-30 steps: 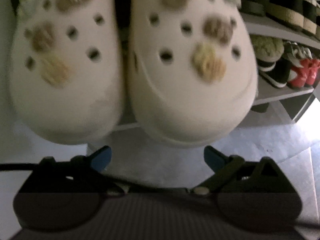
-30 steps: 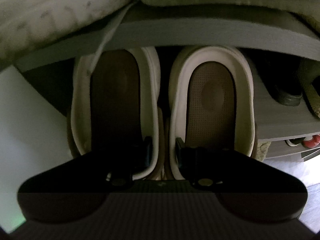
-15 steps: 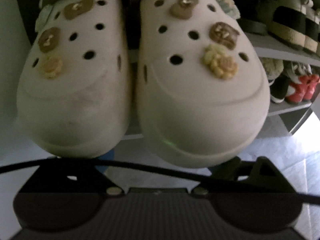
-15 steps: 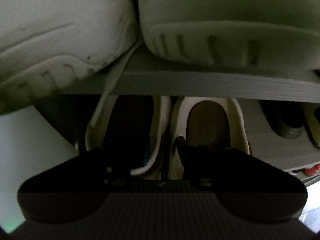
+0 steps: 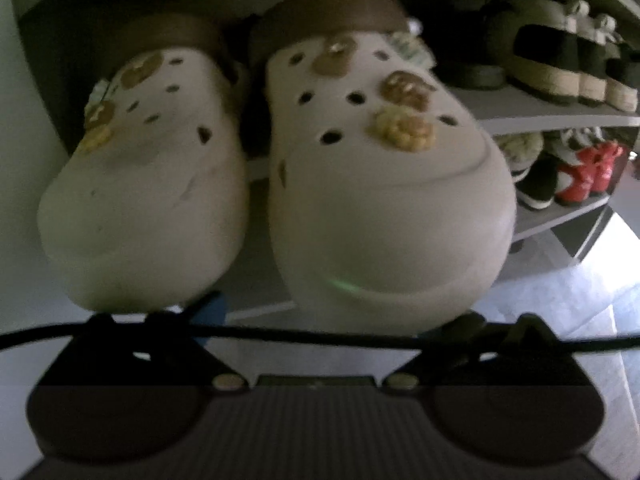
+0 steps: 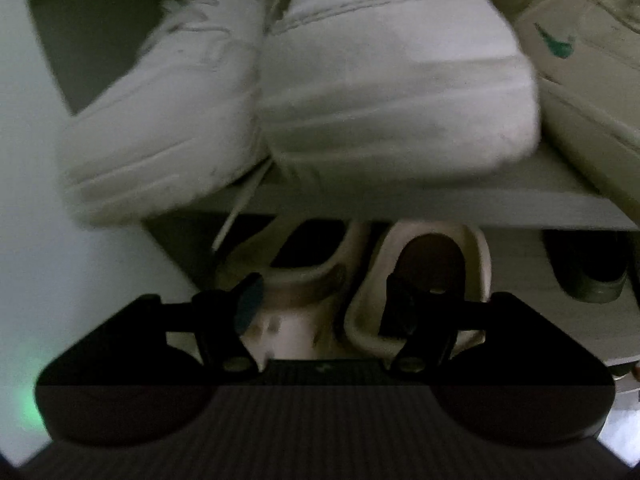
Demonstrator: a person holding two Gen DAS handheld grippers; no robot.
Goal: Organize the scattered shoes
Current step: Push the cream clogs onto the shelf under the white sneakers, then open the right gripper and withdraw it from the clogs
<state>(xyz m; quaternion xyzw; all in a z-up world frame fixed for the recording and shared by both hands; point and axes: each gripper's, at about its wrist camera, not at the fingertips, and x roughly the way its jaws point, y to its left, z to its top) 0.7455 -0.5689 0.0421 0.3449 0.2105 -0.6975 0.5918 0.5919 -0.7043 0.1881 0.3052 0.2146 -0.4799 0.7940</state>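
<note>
Two cream clogs with brown and yellow charms stand side by side on a grey shoe-rack shelf (image 5: pixel 560 120): the left clog (image 5: pixel 148 200) and the right clog (image 5: pixel 384 200), toes toward me. My left gripper (image 5: pixel 328 320) is open just below their toes, one blue fingertip (image 5: pixel 210 314) showing. In the right wrist view the same clogs show from the heel end, the left one (image 6: pixel 304 280) and the right one (image 6: pixel 432 264). My right gripper (image 6: pixel 324 304) is open, its fingers astride the clogs' inner walls, not gripping.
White sneakers (image 6: pixel 360 80) sit on the shelf above (image 6: pixel 440 200), a loose lace (image 6: pixel 244 204) hanging down. A cream sneaker with a green logo (image 6: pixel 580 60) is beside them. Sandals (image 5: pixel 568 68) and red shoes (image 5: pixel 588 172) fill the shelves at right. A wall is at left.
My right gripper has opened off the clogs' heel walls and drawn back and up. My left gripper has backed away, so the clogs look smaller and sit deeper on the shelf.
</note>
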